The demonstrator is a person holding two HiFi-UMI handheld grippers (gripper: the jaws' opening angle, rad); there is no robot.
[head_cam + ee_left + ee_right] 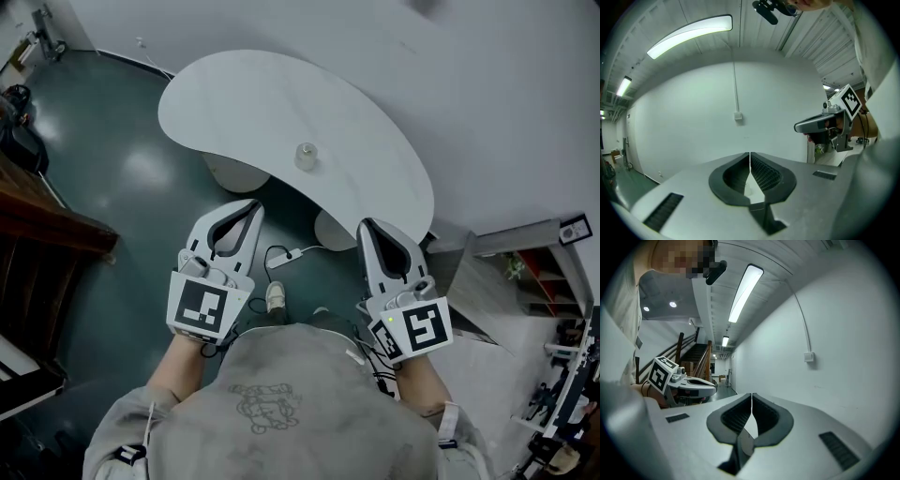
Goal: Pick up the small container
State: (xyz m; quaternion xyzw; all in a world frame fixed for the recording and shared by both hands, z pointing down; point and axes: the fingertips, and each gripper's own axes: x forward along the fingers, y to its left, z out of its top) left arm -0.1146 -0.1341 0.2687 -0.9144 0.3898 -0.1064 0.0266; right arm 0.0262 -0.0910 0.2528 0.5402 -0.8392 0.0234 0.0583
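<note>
Plainly, neither gripper is ready to pick anything up. The left gripper (246,211) and right gripper (367,228) both have their jaws pressed together with nothing between them, and both are short of the table (234,103).

The container (307,156) stands alone on the table, at 12 o'clock from the gap between the two grippers and close to the table's 6 o'clock edge.

The likely trouble:
- If the jaws stay together on arrival, they would shove the container rather than straddle it.
- It sits near the edge, so a nudge towards 6 o'clock could send it to the floor (141,178).
- It looks small, rounded and glossy, perhaps clear, so it may well squirt out of a pinch that is off-centre.
- A cable (281,255) lies on the floor at the person's 12 o'clock and could snag a foot.

The table is white, smooth and kidney-shaped. The floor is dark teal with a sheen. The grippers are grey moulded shells with black ribbed pads (764,173).
</note>
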